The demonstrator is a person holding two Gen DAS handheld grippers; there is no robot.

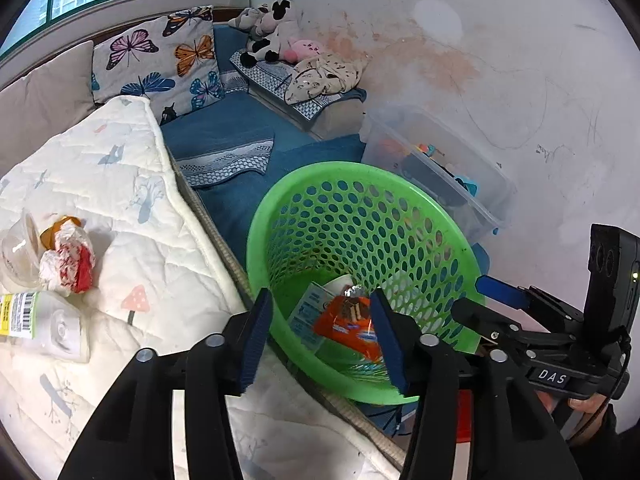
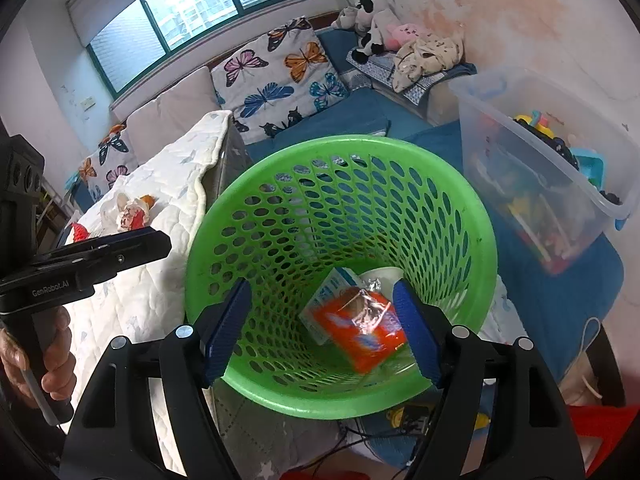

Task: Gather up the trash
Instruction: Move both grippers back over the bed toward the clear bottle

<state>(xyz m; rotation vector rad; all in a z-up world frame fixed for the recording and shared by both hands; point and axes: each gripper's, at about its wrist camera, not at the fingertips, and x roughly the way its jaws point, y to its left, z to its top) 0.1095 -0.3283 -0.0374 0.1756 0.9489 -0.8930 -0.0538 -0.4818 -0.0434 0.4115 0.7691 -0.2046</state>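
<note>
Left gripper [image 1: 320,332] parted, empty, over basket [image 1: 256,240] | right gripper [image 2: 324,320] parted, empty, over same | remaining wad [image 1: 68,260], cup [image 1: 18,252], bottle [image 1: 44,324] on quilt's [image 1: 132,200] left edge | nearer left gripper, off leftward.

You can read "DAS" on the right gripper [image 1: 502,300], and "GenRobot.AI" on the left gripper [image 2: 100,254]. The bottle's [image 1: 44,326] barcode label stays illegible.
</note>
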